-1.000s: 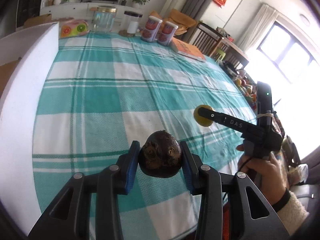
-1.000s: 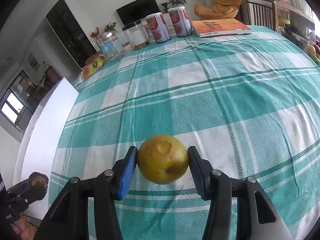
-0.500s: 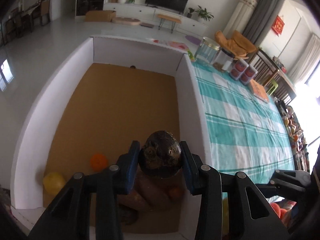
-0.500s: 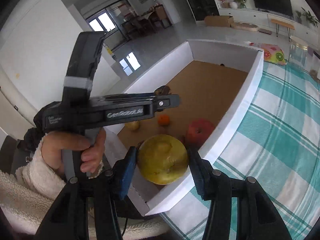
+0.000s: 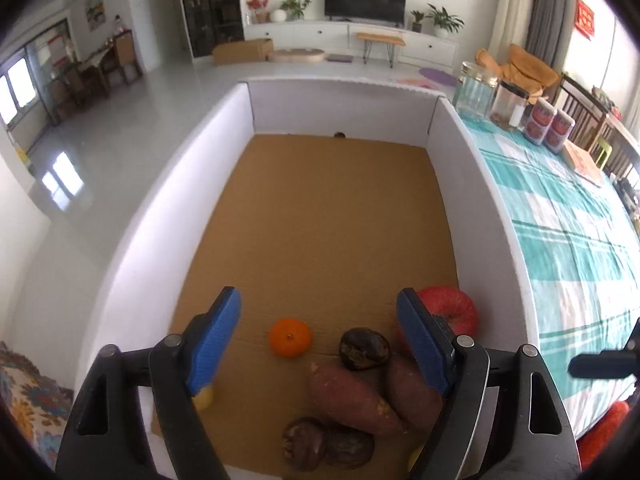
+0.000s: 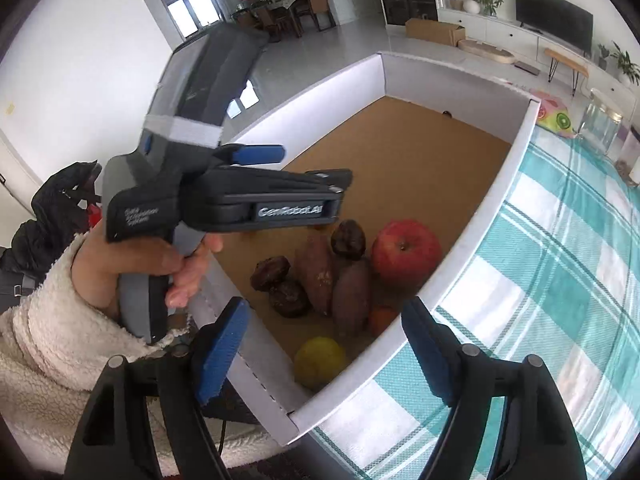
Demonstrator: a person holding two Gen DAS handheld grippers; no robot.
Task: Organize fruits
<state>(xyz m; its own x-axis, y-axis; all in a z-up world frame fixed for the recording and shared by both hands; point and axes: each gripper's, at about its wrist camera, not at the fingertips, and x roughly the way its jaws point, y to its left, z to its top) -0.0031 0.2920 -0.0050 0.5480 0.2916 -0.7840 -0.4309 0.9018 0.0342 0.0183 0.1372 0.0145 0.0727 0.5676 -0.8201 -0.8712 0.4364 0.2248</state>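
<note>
Already well along: both grippers just opened, nothing between fingers. Left gripper [image 5: 318,340] over box [image 5: 472,168]; dark fruit [image 5: 364,349] lies beside sweet potatoes [image 5: 352,396]. Right gripper [image 6: 326,350] above yellow fruit [image 6: 320,362] in near corner, apple [image 6: 406,251] farther right. Table [image 6: 560,280] near box shows no fruit. Readable: "GenRobot.AI" on left gripper body.

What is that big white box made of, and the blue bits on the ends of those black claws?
The box: walls look like matte white foam board or coated card, thick with a pale cut edge; its floor is plain brown cardboard, dull, with a fold crease. The pads on the left gripper look like blue rubber or soft plastic with a fine ribbed texture; which one, I cannot tell.
</note>
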